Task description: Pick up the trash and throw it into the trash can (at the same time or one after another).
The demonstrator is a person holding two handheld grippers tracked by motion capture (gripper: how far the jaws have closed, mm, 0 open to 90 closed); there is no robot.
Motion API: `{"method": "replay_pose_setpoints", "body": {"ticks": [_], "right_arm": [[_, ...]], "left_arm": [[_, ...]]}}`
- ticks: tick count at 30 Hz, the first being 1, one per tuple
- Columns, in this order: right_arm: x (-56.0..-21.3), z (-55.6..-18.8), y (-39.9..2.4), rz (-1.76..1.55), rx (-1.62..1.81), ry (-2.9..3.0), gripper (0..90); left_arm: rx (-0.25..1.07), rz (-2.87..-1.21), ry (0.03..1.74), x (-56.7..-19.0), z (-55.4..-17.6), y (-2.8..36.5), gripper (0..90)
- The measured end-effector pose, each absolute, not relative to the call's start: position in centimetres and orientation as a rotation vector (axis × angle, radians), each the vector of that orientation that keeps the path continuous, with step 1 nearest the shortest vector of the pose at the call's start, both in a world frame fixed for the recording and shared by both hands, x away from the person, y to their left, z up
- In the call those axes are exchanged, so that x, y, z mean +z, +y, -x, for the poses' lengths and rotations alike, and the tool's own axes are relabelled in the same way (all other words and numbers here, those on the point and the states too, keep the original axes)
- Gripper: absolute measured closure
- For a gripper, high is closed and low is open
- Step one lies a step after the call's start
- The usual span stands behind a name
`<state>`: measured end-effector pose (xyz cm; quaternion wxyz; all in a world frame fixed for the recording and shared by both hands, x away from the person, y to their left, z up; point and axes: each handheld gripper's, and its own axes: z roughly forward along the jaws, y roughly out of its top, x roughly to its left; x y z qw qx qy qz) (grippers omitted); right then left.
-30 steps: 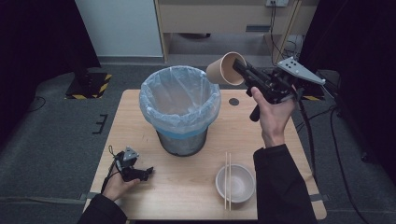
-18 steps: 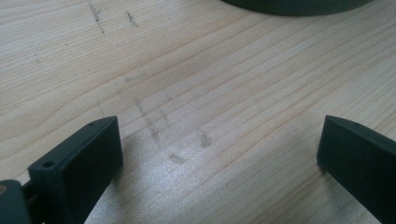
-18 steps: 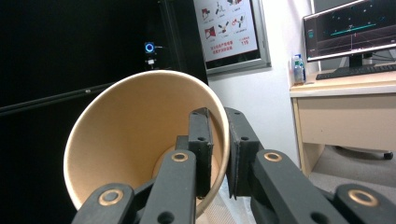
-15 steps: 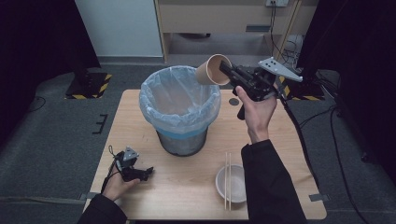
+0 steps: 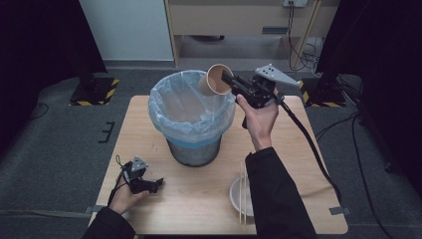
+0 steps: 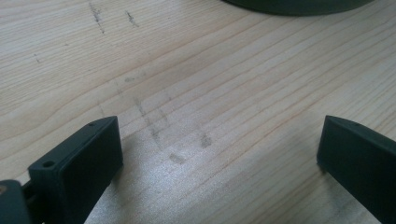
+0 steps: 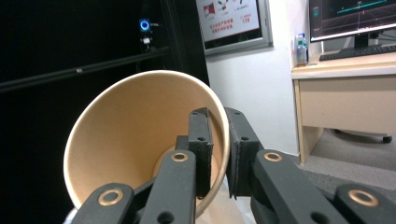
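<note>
A brown paper cup [image 5: 215,79] hangs on its side over the right rim of the bin [image 5: 191,117], which is lined with a pale blue bag. My right gripper [image 5: 230,80] is shut on the cup's wall. In the right gripper view one jaw sits inside the paper cup [image 7: 135,140] and the other outside, pinching its rim. My left gripper [image 5: 152,185] rests low on the table [image 5: 149,124] at the front left, held by a hand. In the left gripper view its jaws stand wide apart over bare wood, with nothing between them.
A white bowl [image 5: 238,198] with a pair of chopsticks [image 5: 243,191] laid across it sits at the table's front right, partly under the right sleeve. A cable [image 5: 308,144] trails from the right gripper off the table's right side.
The right hand has carried the cup leftward and a little down, from beside the bin to over its right rim. The left hand has stayed put.
</note>
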<state>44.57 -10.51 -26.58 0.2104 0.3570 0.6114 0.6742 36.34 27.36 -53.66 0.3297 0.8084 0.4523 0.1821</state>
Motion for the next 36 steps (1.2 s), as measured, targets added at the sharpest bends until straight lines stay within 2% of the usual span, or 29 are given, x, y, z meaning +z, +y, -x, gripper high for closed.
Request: {"method": "replay_pose_setpoints", "body": {"ticks": [19, 23, 29, 31, 36], "right_arm": [[-29.1, -46.2, -8.1, -1.008, 1.739, 1.815, 81.2], [-29.5, -46.6, -7.8, -1.009, 1.726, 1.816, 67.4], [-28.9, -46.4, -8.3, -0.995, 1.737, 1.783, 54.6], [-28.3, -46.0, -8.9, -0.996, 1.757, 1.753, 47.2], [-26.7, -44.4, -11.0, -0.972, 1.745, 1.698, 39.4]], "left_arm": [[0.476, -2.115, 1.183, -53.7, -36.3, 27.4, 0.0], [0.476, -2.115, 1.183, -53.7, -36.3, 27.4, 0.0], [0.476, -2.115, 1.183, -53.7, -36.3, 27.4, 0.0], [0.476, -2.115, 1.183, -53.7, -36.3, 27.4, 0.0], [0.477, -2.115, 1.183, -53.7, -36.3, 27.4, 0.0]]}}
